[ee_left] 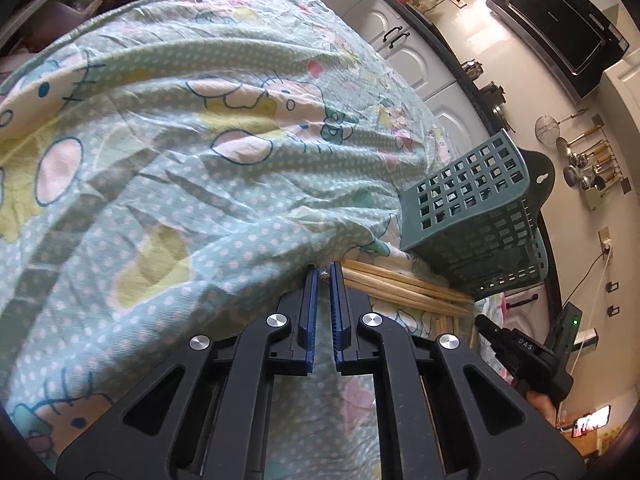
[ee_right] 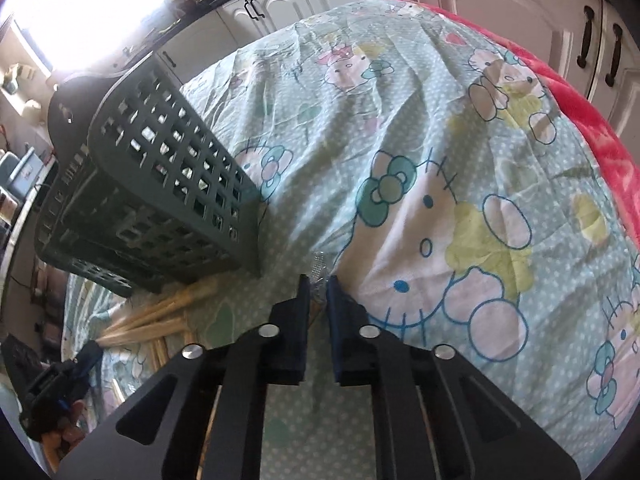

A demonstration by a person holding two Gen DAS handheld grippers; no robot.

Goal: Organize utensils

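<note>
A green plastic lattice basket (ee_left: pixel 476 216) lies on a Hello Kitty cloth (ee_left: pixel 200 160). Several wooden chopsticks (ee_left: pixel 404 286) lie on the cloth below it. My left gripper (ee_left: pixel 324 270) is shut on the end of a chopstick next to the pile. In the right wrist view the basket (ee_right: pixel 160 184) is at the left with chopsticks (ee_right: pixel 160 316) under it. My right gripper (ee_right: pixel 318 284) is nearly shut on a clear plastic utensil (ee_right: pixel 319 266) that sticks out past the tips. Each gripper shows in the other's view, the right one (ee_left: pixel 516 354) and the left one (ee_right: pixel 60 380).
White kitchen cabinets (ee_right: pixel 500 4) with dark handles stand behind the table. A red blanket (ee_right: pixel 600 132) shows under the cloth at the right. A microwave (ee_left: pixel 560 24) and hanging ladles (ee_left: pixel 588 160) are on the wall.
</note>
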